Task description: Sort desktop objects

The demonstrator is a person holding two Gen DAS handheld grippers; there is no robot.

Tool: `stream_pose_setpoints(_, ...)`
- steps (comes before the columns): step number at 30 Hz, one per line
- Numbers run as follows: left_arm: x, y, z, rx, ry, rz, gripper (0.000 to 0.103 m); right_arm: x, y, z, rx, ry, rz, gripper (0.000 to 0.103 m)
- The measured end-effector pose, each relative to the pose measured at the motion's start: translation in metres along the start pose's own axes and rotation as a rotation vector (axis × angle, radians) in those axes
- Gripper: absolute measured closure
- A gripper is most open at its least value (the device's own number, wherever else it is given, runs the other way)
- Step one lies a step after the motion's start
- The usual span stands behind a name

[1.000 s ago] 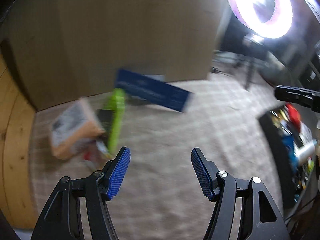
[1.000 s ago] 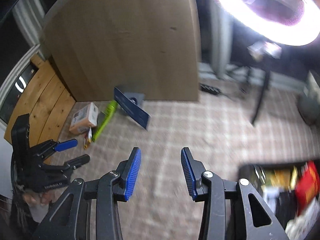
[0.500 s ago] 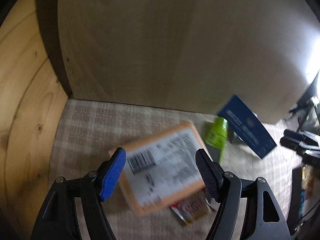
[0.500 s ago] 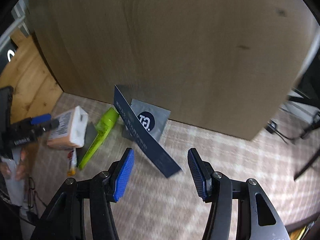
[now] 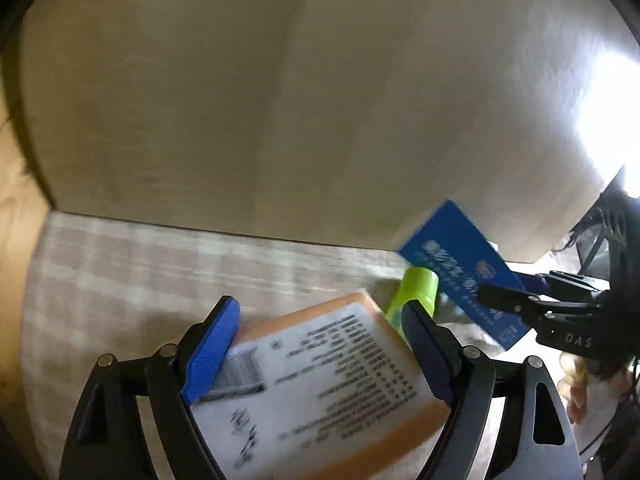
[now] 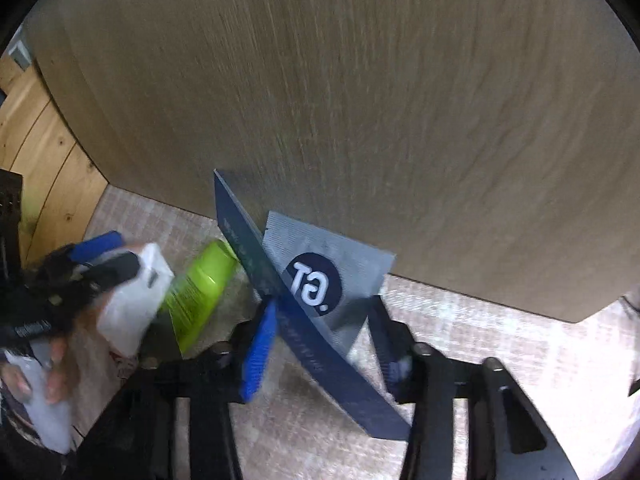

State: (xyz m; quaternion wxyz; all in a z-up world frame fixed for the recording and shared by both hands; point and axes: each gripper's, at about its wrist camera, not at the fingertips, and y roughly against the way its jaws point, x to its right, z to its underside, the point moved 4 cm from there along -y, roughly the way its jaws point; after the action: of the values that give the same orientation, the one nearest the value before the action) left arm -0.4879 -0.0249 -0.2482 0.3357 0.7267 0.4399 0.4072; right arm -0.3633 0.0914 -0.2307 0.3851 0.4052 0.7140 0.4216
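Observation:
My left gripper [image 5: 320,344] is open, its jaws on either side of an orange box [image 5: 320,384] with a white printed label. A lime green tube [image 5: 416,292] lies just beyond the box. My right gripper [image 6: 320,344] is open around a blue card [image 6: 304,320] that stands on edge, leaning against a grey packet [image 6: 320,268] with a dark round logo. In the right wrist view the box [image 6: 132,300], the tube [image 6: 200,288] and the left gripper [image 6: 100,256] show at the left. The blue card [image 5: 464,268] and right gripper [image 5: 516,296] show in the left wrist view.
A tall wooden panel [image 6: 360,100] stands right behind the objects. A checked beige cloth [image 5: 120,268] covers the surface. Pine boards [image 6: 36,132] rise at the left. A bright lamp glare [image 5: 612,128] shines at the right.
Both grippers have moved forward and down. The left now straddles the orange box; the right now straddles the blue card. Both stay open.

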Motion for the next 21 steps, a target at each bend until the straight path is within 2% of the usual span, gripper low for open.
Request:
stream_pose_setpoints(1,0.009,-0.006,0.003,-0.012,-0.007,0.025,0.018,0.0,-0.001,0.0,0.001,-0.004,-0.009,0.066)
stream_pose_setpoints(4,0.029,-0.011,0.012,-0.013,-0.052,0.04,0.018,0.001,0.002,0.002,0.002,-0.002,-0.023,0.071)
stream_pose_setpoints(6,0.046,-0.012,0.023,-0.032,-0.084,0.073,0.018,0.001,0.005,0.006,-0.016,-0.001,-0.057,0.083)
stream_pose_setpoints(9,0.078,-0.011,0.05,-0.058,-0.148,0.117,0.018,0.002,0.01,0.017,-0.039,-0.015,-0.112,0.093)
stream_pose_setpoints(14,0.122,-0.003,0.096,-0.094,-0.226,0.168,0.018,-0.005,0.017,0.052,-0.088,-0.028,-0.185,0.093)
stream_pose_setpoints(21,0.172,0.016,0.168,-0.156,-0.308,0.224,0.018,-0.009,0.037,0.114,-0.133,-0.004,-0.185,0.093)
